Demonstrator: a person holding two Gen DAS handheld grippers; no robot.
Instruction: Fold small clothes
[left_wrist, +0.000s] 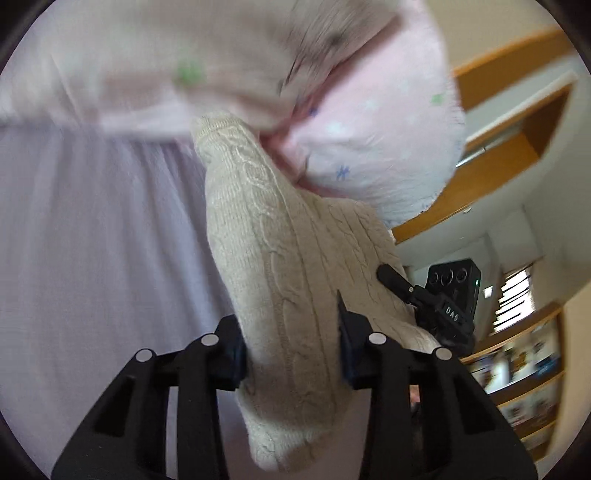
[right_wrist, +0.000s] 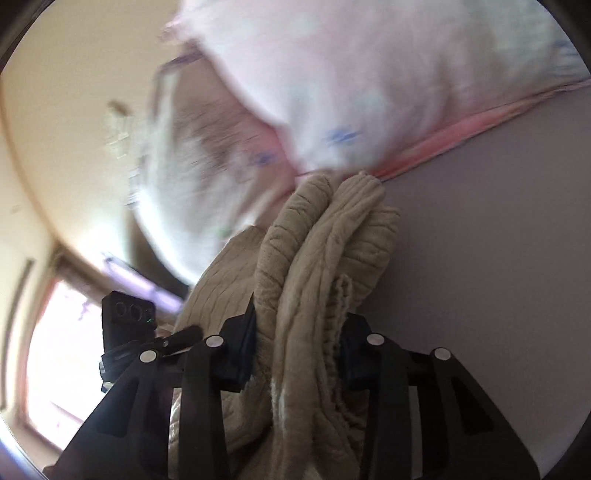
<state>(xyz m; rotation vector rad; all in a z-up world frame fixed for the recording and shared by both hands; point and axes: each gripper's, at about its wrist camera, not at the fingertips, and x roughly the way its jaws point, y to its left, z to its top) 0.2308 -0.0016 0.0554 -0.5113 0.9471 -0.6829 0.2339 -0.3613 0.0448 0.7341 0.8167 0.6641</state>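
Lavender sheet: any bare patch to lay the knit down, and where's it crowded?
Left wrist view: bare lavender sheet left of the cream knit sweater, below the pink printed cloth. Right wrist view: bare sheet right of the knit, under the pink hem. Crowded: the top, where the pink cloth bunches against the knit. Left claw and right claw both clamp the knit.

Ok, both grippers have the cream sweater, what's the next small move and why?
Probably draw the left gripper and right gripper apart to spread the cream knit sweater: it hangs bunched between both and touches the pink printed garment.
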